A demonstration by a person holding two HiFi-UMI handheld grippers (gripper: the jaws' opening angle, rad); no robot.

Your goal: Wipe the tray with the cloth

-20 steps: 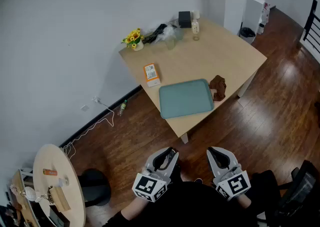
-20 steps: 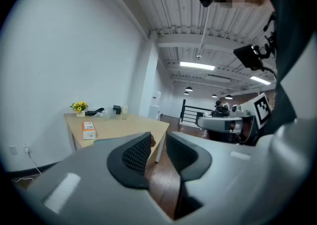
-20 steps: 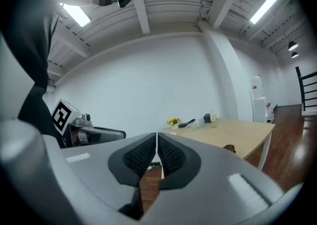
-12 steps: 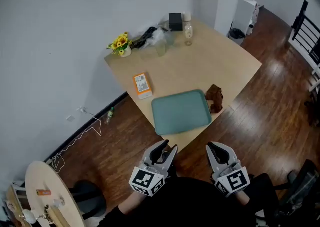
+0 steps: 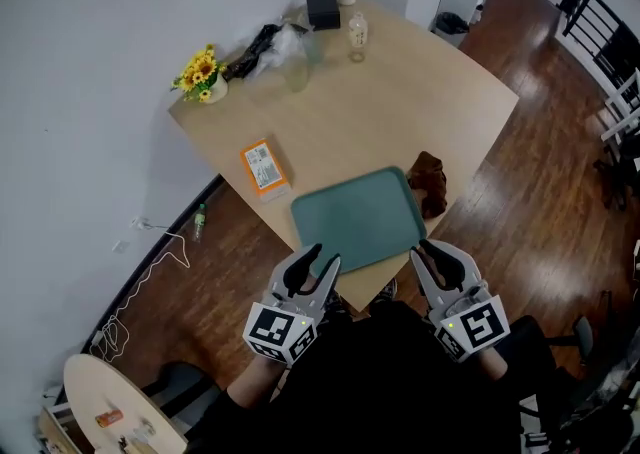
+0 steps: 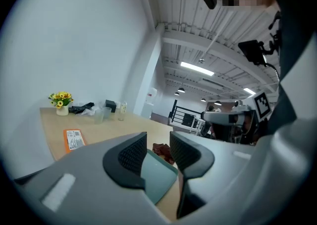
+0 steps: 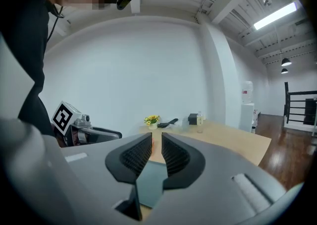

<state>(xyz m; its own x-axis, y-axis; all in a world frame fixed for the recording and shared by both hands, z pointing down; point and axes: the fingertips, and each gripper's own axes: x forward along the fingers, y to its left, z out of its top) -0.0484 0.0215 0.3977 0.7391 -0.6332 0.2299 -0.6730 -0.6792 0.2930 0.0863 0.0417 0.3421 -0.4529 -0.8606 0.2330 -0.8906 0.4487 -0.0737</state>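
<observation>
Here we are at the near edge of the worktop, with both tongs held up in front of us. The left tongs stand with their jaws well apart and nothing between them; in the left gripper view only the far-off tray and cloth show through the gap. The right tongs are drawn much closer, but a slim gap shows between the pads and nothing is gripped.

The teal tray lies flat on the worktop, close to its near edge, right ahead of the two tongs. The brown cloth sits crumpled on the bare wood just beside the tray's right side, near the worktop's rim, and neither pair of tongs touches it.

Left of the tray lies an orange packet. Along the far side we spot a pot of yellow flowers, a black box and a small bottle.
</observation>
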